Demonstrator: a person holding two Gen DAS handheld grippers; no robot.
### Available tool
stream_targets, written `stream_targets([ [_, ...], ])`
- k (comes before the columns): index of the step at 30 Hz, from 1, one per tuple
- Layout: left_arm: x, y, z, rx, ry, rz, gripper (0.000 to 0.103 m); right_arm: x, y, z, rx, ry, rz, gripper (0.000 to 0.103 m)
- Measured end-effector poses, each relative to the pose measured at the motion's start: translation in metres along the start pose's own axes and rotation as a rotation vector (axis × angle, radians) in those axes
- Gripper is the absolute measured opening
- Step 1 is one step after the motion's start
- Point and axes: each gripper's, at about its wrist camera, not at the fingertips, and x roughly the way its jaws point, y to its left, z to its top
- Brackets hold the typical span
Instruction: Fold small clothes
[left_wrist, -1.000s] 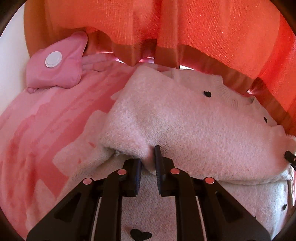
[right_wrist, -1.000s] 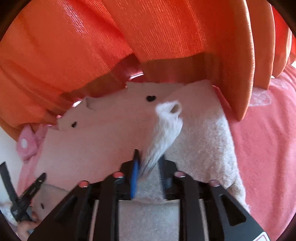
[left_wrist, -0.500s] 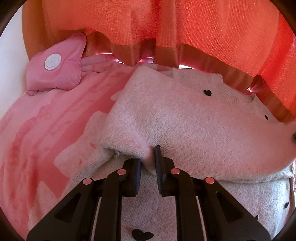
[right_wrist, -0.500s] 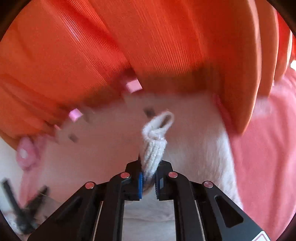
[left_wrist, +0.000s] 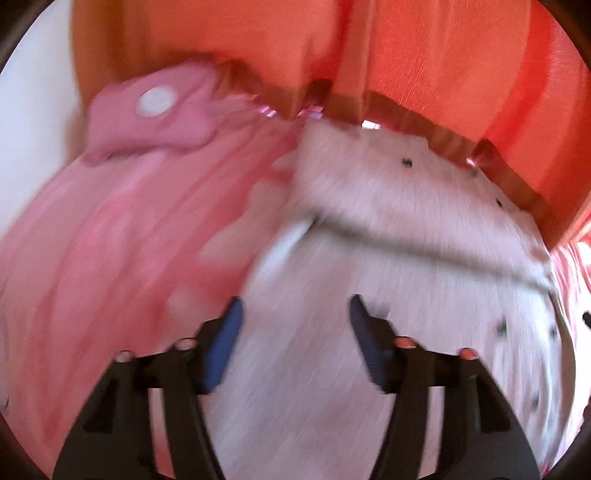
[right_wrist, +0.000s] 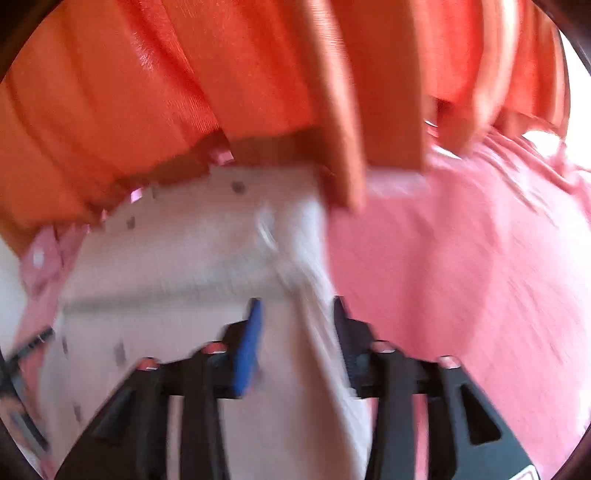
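Note:
A fuzzy white sweater with small black hearts (left_wrist: 388, 236) lies folded on a pink bedspread (left_wrist: 110, 240); both views are motion-blurred. My left gripper (left_wrist: 295, 308) hangs over the sweater's near part, its jaws opening wide with nothing pinched between them. In the right wrist view the same sweater (right_wrist: 184, 266) spreads left of centre, its right edge running down between my fingers. My right gripper (right_wrist: 295, 308) is opening too, and its pads stand clear of the cloth below.
Orange curtains (left_wrist: 424, 55) hang close behind the sweater and brush its far edge. A pink pouch with a white round disc (left_wrist: 155, 110) lies at the back left. The pink bedspread (right_wrist: 461, 277) stretches to the right. The left gripper's dark fingers (right_wrist: 22, 354) show at the right view's left edge.
Both grippers let go of the sweater and drew back toward me. The left one released the folded edge, the right one the ribbed cuff, which has dropped onto the sweater.

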Motion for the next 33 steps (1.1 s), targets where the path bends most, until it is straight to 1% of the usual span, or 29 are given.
stream_targets([
  [1, -0.007, 0.008, -0.010, -0.005, 0.018, -0.012, 0.067, -0.012, -0.013, -0.029, -0.001, 0.053, -0.006, 0.048],
  [3, -0.028, 0.029, -0.045, -0.039, 0.081, -0.042, 0.072, -0.027, -0.028, -0.068, 0.021, 0.126, -0.021, 0.048],
  [4, -0.035, 0.035, -0.058, -0.061, 0.104, -0.057, 0.073, -0.034, -0.036, -0.089, 0.055, 0.168, 0.003, 0.048],
  [5, -0.041, 0.040, -0.073, -0.085, 0.136, -0.078, 0.075, -0.036, -0.037, -0.101, 0.080, 0.194, 0.033, 0.049],
  [6, -0.045, 0.042, -0.087, -0.104, 0.167, -0.109, 0.077, -0.038, -0.035, -0.114, 0.122, 0.213, 0.073, 0.049],
  [7, -0.047, 0.041, -0.093, -0.112, 0.170, -0.123, 0.078, -0.042, -0.036, -0.126, 0.168, 0.219, 0.117, 0.052],
  [8, -0.050, 0.038, -0.098, -0.113, 0.168, -0.127, 0.081, -0.046, -0.032, -0.129, 0.176, 0.210, 0.130, 0.055],
  [9, -0.053, 0.034, -0.100, -0.115, 0.171, -0.136, 0.081, -0.047, -0.027, -0.131, 0.170, 0.206, 0.130, 0.060],
  [10, -0.054, 0.031, -0.099, -0.128, 0.170, -0.159, 0.081, -0.047, -0.020, -0.130, 0.154, 0.200, 0.114, 0.061],
  [11, -0.053, 0.027, -0.098, -0.164, 0.174, -0.198, 0.081, -0.047, -0.016, -0.129, 0.146, 0.195, 0.106, 0.063],
  [13, -0.048, 0.023, -0.097, -0.210, 0.196, -0.234, 0.080, -0.041, -0.007, -0.123, 0.137, 0.182, 0.097, 0.064],
  [14, -0.044, 0.020, -0.095, -0.232, 0.201, -0.227, 0.072, -0.037, -0.004, -0.118, 0.139, 0.179, 0.090, 0.061],
  [15, -0.043, 0.017, -0.092, -0.238, 0.200, -0.188, 0.054, -0.034, 0.002, -0.115, 0.141, 0.183, 0.098, 0.052],
  [16, -0.043, 0.015, -0.090, -0.235, 0.198, -0.190, 0.042, -0.032, 0.005, -0.112, 0.144, 0.186, 0.085, 0.045],
  [17, -0.043, 0.014, -0.088, -0.239, 0.209, -0.214, 0.022, -0.030, 0.008, -0.109, 0.136, 0.181, 0.045, 0.037],
  [18, -0.046, 0.015, -0.087, -0.253, 0.213, -0.215, 0.020, -0.029, 0.010, -0.104, 0.130, 0.176, 0.022, 0.009],
  [19, -0.051, 0.018, -0.086, -0.272, 0.205, -0.225, 0.015, -0.033, 0.008, -0.102, 0.148, 0.170, 0.059, 0.009],
  [20, -0.060, 0.022, -0.085, -0.285, 0.193, -0.240, 0.014, -0.046, 0.004, -0.100, 0.193, 0.139, 0.109, 0.009],
  [22, -0.087, 0.025, -0.084, -0.265, 0.152, -0.268, 0.012, -0.082, 0.001, -0.096, 0.189, 0.057, 0.133, 0.007],
  [23, -0.107, 0.026, -0.085, -0.235, 0.130, -0.271, 0.010, -0.099, -0.001, -0.097, 0.181, 0.028, 0.141, 0.007],
  [25, -0.131, 0.032, -0.090, -0.202, 0.109, -0.274, 0.008, -0.129, -0.007, -0.104, 0.172, 0.004, 0.155, 0.007],
  [26, -0.147, 0.037, -0.097, -0.176, 0.105, -0.265, 0.003, -0.141, -0.012, -0.110, 0.168, 0.004, 0.160, 0.007],
  [28, -0.167, 0.053, -0.113, -0.156, 0.117, -0.266, 0.003, -0.162, -0.019, -0.126, 0.158, 0.025, 0.171, 0.007],
  [29, -0.180, 0.063, -0.127, -0.147, 0.134, -0.271, 0.003, -0.173, -0.022, -0.140, 0.143, 0.040, 0.169, 0.007],
  [30, -0.185, 0.070, -0.138, -0.138, 0.148, -0.266, 0.000, -0.178, -0.023, -0.151, 0.129, 0.056, 0.155, 0.007],
  [31, -0.189, 0.078, -0.149, -0.131, 0.163, -0.256, 0.000, -0.180, -0.024, -0.163, 0.112, 0.079, 0.133, 0.007],
  [32, -0.193, 0.085, -0.167, -0.124, 0.184, -0.248, 0.000, -0.172, -0.026, -0.179, 0.099, 0.118, 0.112, 0.007],
  [33, -0.191, 0.087, -0.175, -0.124, 0.197, -0.252, 0.000, -0.164, -0.031, -0.192, 0.112, 0.152, 0.107, 0.008],
])
